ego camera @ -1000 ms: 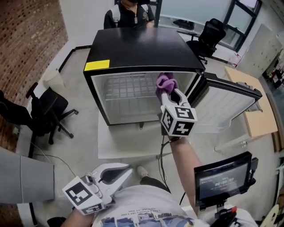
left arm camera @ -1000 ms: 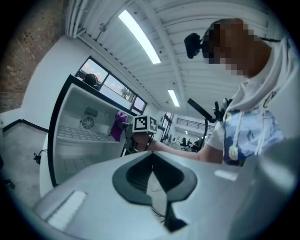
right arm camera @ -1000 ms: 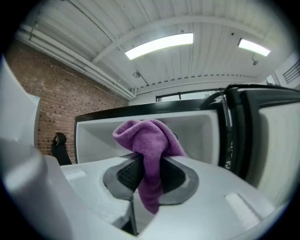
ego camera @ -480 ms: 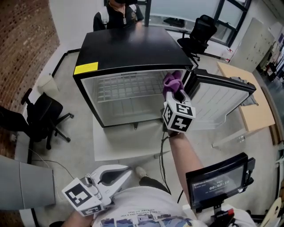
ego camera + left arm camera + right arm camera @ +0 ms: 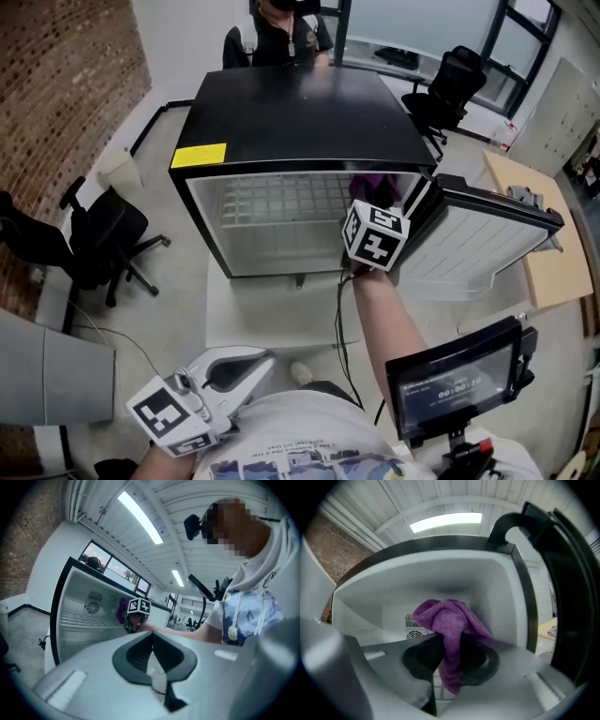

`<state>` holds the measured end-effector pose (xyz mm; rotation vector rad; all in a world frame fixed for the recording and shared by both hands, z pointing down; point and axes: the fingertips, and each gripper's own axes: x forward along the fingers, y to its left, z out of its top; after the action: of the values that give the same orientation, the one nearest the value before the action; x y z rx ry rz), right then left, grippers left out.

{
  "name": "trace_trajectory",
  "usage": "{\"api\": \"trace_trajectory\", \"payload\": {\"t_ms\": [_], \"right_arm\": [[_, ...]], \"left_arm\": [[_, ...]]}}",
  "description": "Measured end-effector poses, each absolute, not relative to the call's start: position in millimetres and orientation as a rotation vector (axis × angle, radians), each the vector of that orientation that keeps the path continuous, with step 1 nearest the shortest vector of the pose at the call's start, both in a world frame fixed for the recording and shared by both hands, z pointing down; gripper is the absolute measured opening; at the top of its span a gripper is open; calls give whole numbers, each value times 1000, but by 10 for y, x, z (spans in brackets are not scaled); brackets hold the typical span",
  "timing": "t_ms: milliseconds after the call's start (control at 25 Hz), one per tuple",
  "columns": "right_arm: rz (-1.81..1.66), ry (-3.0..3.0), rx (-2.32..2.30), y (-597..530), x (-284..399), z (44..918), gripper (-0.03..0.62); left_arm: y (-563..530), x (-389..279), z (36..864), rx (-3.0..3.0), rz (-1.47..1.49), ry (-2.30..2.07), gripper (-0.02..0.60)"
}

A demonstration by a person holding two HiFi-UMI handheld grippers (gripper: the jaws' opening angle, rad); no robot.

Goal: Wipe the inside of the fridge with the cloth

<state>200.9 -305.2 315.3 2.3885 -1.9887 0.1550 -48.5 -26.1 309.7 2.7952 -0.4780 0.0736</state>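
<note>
Head view: purple microfibre cloth point(image 5: 373, 180) at the mouth of black white-lined mini fridge point(image 5: 281, 112); wipe looks barely begun.
Right gripper point(image 5: 450, 656) clamps the cloth just inside, upper right, near open fridge door point(image 5: 487, 234); wall contact unclear. Left gripper point(image 5: 152, 656) closed, empty, held low. Walls and wire shelf point(image 5: 281, 197) seemingly all left.

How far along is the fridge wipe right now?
Done: the fridge door stands open and the right tongs are shut on the purple cloth. In hand: the cloth is just inside the fridge, by its right wall; contact can't be confirmed. Left: wiping the inside, wire shelf included. The left tongs hang shut, empty.
</note>
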Motion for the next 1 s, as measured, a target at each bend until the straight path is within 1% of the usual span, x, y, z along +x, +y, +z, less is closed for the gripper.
{"api": "trace_trajectory", "payload": {"t_ms": [480, 840, 1000], "right_arm": [[102, -2031, 2307, -3596, 1967, 3139, 78], [86, -2058, 2165, -3776, 1912, 3245, 78], [174, -2027, 2088, -3857, 1902, 3423, 78]], "left_arm": [[-529, -421, 3106, 2778, 40, -585, 8], [-669, -331, 3111, 2767, 28, -599, 8], [-683, -307, 3100, 2770, 35, -595, 8]]}}
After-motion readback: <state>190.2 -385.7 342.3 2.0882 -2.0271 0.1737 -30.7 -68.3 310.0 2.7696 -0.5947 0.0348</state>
